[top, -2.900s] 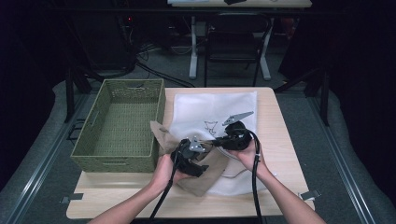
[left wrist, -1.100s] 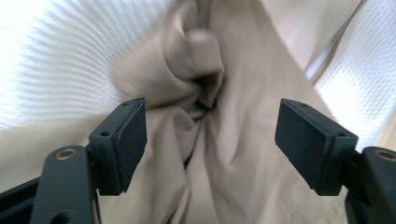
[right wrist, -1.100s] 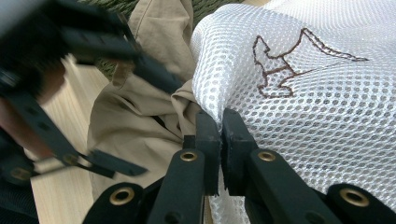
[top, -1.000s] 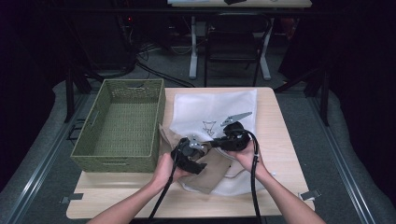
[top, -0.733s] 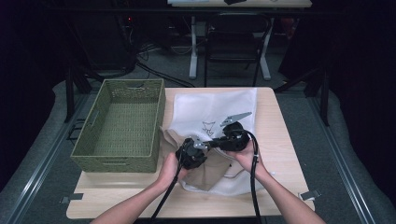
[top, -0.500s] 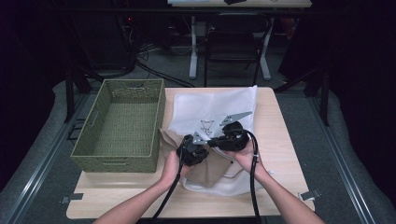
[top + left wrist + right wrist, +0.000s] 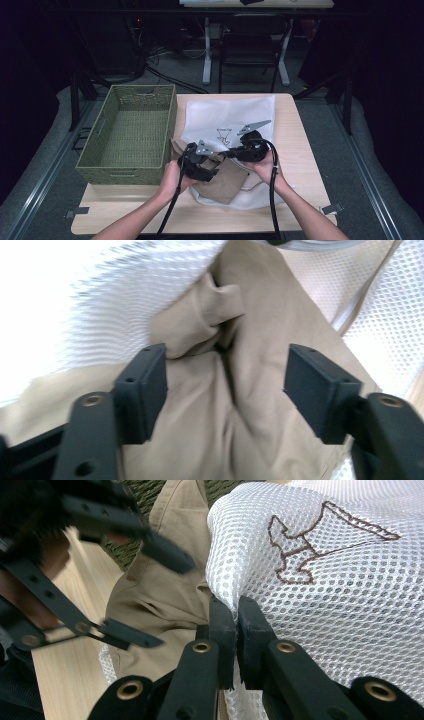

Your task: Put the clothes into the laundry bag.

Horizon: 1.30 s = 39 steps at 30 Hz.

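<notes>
A white mesh bag with a brown stitched emblem lies on the table, and a tan cloth pokes out of its near side. My right gripper is shut on the bag's edge and holds it raised over the tan cloth. Just to its left, my left gripper is open. In the left gripper view its pads straddle a bunched fold of the tan cloth without closing on it, with white mesh around. The left gripper's open jaws also appear in the right gripper view.
A green woven basket stands on the left half of the wooden table, close beside my left hand. Beyond the table's far edge are a chair, desk legs and cables on the floor.
My right gripper has kept its hold on the bag's edge. My left gripper has shifted slightly up and right over the tan cloth at the bag's opening.
</notes>
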Tool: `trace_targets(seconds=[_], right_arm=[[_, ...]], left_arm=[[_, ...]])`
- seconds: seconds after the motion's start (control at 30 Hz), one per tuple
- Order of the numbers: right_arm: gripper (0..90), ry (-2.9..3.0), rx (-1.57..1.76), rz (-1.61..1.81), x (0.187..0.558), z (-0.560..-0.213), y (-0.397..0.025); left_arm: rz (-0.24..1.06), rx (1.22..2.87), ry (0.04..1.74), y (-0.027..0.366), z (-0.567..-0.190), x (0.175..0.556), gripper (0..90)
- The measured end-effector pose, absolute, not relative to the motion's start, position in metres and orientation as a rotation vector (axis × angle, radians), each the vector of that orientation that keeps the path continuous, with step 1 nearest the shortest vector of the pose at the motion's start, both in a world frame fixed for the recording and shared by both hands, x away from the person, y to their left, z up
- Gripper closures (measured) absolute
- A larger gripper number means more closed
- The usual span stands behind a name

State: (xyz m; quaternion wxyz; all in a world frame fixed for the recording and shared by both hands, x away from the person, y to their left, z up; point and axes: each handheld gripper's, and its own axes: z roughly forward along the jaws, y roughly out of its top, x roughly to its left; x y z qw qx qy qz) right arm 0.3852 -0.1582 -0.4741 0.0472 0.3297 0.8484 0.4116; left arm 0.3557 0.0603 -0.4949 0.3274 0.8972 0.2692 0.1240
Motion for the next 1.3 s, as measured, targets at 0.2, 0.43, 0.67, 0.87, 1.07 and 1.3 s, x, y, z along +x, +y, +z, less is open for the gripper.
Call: trace_targets(seconds=[0.2,0.43,0.67,0.87,1.07,1.3], right_arm=[[87.3,2.589,1.006,1.255,0.386,-0.474,-0.158],[87.3,2.593,1.004,1.251,0.386,-0.475,-0.158],[87.3,2.599,1.010,1.249,0.386,-0.475,-0.157],[87.3,2.598,1.007,1.252,0.387,-0.476,-0.156],[87.4,2.599,1.004,1.253,0.387,-0.477,-0.155],[87.5,2.600,1.009,1.249,0.387,-0.477,-0.154]], left_arm=[[0.414,2.350,0.763,0.075,-0.484,0.361,21.6],[0.440,2.345,0.839,0.087,-0.484,0.372,17.5],[0.340,2.363,0.920,0.094,-0.493,0.386,18.1],[0.243,2.431,0.871,0.080,-0.502,0.381,27.4],[0.162,2.473,0.858,0.070,-0.519,0.381,48.1],[0.170,2.486,0.796,0.060,-0.532,0.378,82.4]])
